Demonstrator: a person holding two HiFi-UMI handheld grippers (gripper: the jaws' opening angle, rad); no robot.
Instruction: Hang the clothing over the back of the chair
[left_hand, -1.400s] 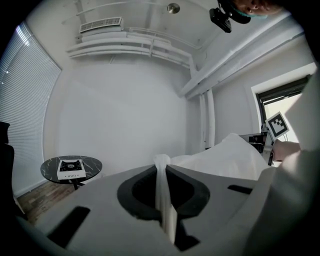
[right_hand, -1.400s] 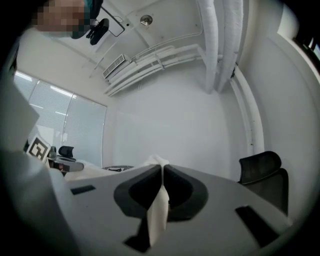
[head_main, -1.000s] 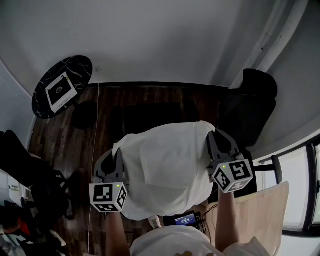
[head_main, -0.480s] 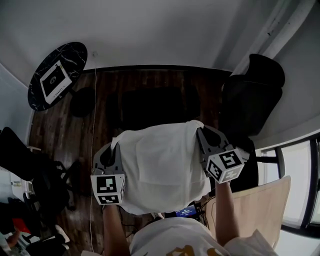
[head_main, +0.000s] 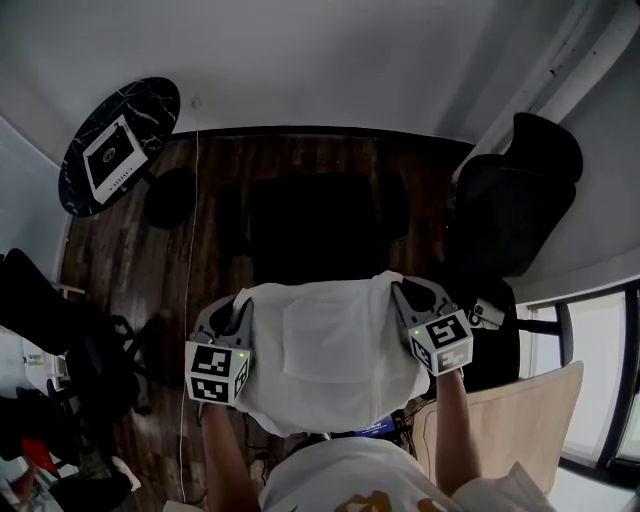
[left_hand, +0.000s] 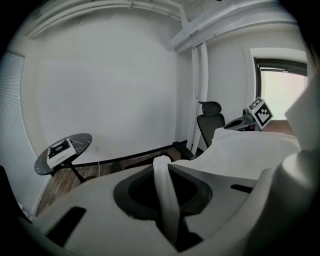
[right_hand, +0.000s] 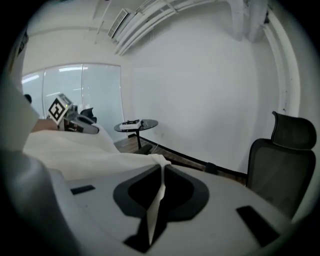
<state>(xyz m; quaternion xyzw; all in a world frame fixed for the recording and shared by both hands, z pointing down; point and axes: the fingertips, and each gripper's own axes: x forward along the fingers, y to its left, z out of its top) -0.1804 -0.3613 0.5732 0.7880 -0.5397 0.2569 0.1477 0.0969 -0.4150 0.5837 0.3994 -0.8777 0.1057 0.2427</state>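
White garment: spread between left gripper, jaws opening round its fold, and right gripper, clenched on opposite corner.

**No text I can read**

The left cube, just behind my left fingers, and the right cube, just behind my right fingers, carry only black-and-white square markers, with no letters or numbers. Well ahead and left of my left fingers, a white box on the round counter bears a dark round mark and print too small to read. Yellow print on my shirt is cut off.
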